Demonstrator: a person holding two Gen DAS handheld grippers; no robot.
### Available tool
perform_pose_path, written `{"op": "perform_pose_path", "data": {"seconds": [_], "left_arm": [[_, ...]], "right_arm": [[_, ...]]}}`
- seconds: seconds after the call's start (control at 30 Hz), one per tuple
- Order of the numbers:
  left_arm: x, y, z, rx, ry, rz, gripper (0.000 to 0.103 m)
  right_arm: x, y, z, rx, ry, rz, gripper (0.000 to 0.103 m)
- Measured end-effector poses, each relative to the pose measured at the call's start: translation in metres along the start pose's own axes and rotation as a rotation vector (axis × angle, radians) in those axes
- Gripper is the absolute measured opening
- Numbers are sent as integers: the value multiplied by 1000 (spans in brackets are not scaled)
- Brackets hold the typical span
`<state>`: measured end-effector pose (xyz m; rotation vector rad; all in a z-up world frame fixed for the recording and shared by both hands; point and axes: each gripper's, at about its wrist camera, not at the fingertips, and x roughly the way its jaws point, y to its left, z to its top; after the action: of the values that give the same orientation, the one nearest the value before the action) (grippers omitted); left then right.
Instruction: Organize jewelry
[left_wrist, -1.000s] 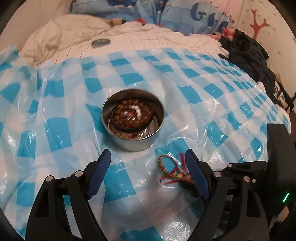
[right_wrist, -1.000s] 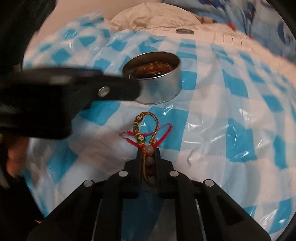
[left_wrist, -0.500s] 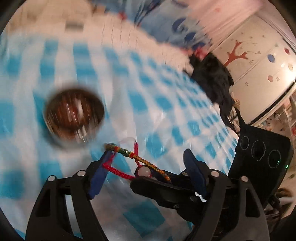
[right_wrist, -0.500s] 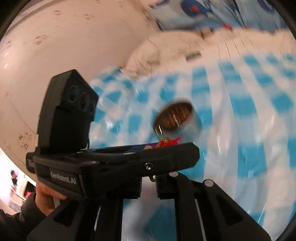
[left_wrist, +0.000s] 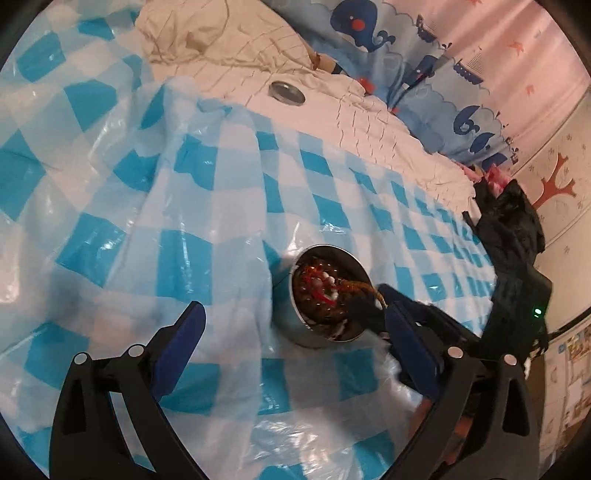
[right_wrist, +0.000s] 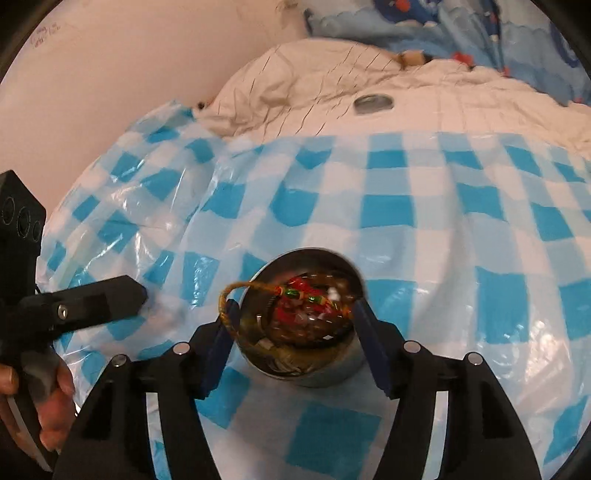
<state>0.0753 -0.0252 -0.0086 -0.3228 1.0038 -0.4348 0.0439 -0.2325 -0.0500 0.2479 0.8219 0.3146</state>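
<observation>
Where a second ago the right gripper (right_wrist: 291, 326) pinched the woven bracelet (right_wrist: 295, 295) on the cloth, its jaws are opening above the tin (right_wrist: 317, 369), lower centre — bracelet dropping in, one piece stowed — left gripper (left_wrist: 291, 339) widening, empty.

Both the left hand-held gripper (left_wrist: 295, 332) and the right hand-held gripper (right_wrist: 291, 328) angle downward, jaws opening.

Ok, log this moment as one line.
phase: drop-off | right tongs: opening over tin | woven bracelet: across tin, loop on rim | left tongs: opening, empty
</observation>
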Motion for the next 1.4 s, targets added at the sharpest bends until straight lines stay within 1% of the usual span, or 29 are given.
{"op": "perform_pose_path", "data": {"seconds": [0.03,0.1,0.17,0.23,0.3,0.33,0.4,0.43,0.47,0.53,0.57,0.67,0.7,0.73,0.83,0.93,1.0,1.07,1.13,1.2,1.3,1.4], "left_arm": [[-2,1,0,5,-7,8,94],[-5,2,-1,0,-13,17,94],[-4,5,0,-10,-19,22,94],[-4,9,-1,-16,-24,29,94],[-3,9,-2,-9,-25,37,94],[-4,8,-3,0,-31,54,94],[-5,9,-4,9,-39,72,94],[-5,10,-3,10,-40,79,94],[-5,11,-3,10,-42,81,94],[-7,11,-2,15,-48,94,94],[-8,11,-2,25,-55,107,94],[-9,8,-3,73,-69,161,94],[-9,6,-4,90,-74,181,94],[-9,3,-6,113,-81,202,94],[-10,-8,-14,177,-105,254,95],[-9,-21,-24,232,-122,309,95],[-9,-30,-31,270,-125,322,95],[-11,-41,-40,319,-141,342,95],[-14,-50,-49,368,-161,367,95],[-17,-55,-58,406,-176,396,95],[-25,-58,-66,418,-194,423,95],[-39,-58,-74,400,-226,423,95]], "right_arm": [[-8,-1,-3,-2,-24,5,74],[-23,-1,-11,-11,-52,-18,79],[-32,0,-18,-28,-67,-50,80],[-33,3,-20,-42,-58,-76,82],[-34,3,-23,-16,-47,-84,82],[-33,5,-25,-18,-43,-92,82],[-23,12,-34,-81,-4,-155,82],[-19,13,-36,-95,9,-169,82],[-15,12,-40,-96,23,-173,82],[-17,7,-43,-53,23,-132,82],[-22,4,-46,-24,9,-114,82],[-33,6,-54,-21,-16,-128,82],[-36,7,-57,-20,-20,-138,84],[-39,7,-59,-17,-24,-147,90],[-52,9,-68,9,-46,-185,94],[-60,8,-76,47,-47,-203,95],[-63,9,-76,70,-25,-216,95],[-69,15,-72,68,-34,-213,95],[-76,22,-71,50,-56,-234,95],[-79,28,-73,33,-53,-242,95],[-86,35,-78,22,-50,-241,95],[-93,40,-80,-3,-60,-258,95]]}}
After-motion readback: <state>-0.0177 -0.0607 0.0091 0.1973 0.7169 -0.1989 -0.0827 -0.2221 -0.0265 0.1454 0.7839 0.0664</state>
